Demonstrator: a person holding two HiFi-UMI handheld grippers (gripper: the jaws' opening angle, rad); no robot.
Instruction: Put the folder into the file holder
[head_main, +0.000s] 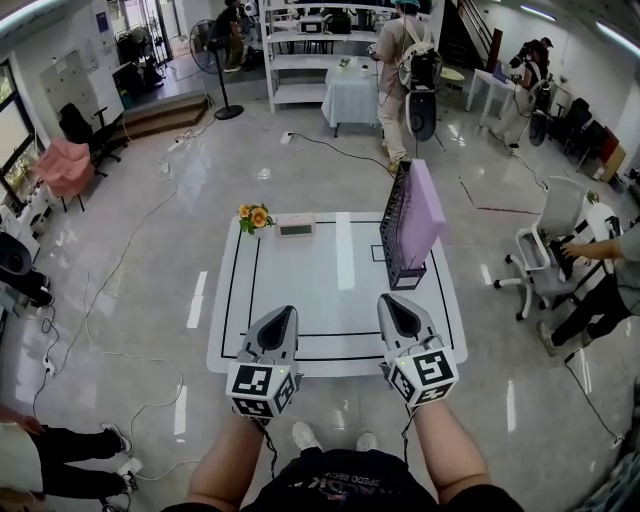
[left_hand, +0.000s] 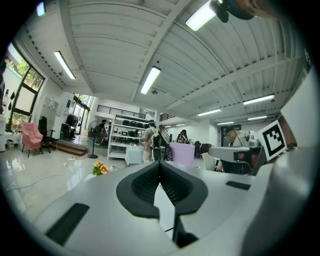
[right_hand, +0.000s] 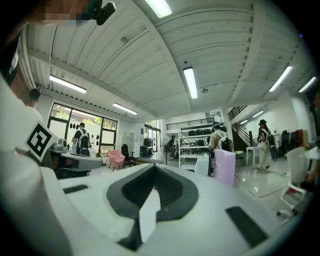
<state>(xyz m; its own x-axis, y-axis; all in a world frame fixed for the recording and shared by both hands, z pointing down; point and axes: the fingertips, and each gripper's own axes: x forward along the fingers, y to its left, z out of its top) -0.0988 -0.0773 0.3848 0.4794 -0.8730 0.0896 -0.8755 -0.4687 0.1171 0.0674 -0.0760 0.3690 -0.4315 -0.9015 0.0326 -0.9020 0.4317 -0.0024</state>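
Folder (head_main: 428, 205) standing upright inside the file holder (head_main: 396, 225), well ahead and slightly right of the right gripper (head_main: 398, 310), that one and the left gripper (head_main: 282, 320) both hovering clenched on nothing, apparently leaving no step remaining.

Bright, even light from ceiling tubes (left_hand: 150, 80), glare on glossy floor (head_main: 300, 165), fisheye-bent edges, dark vignetted corners

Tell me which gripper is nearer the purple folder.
Right. The right gripper, shut, is at the near edge of the table, straight in front of the folder; the left gripper, also shut, is at that edge too, further to the folder's left.
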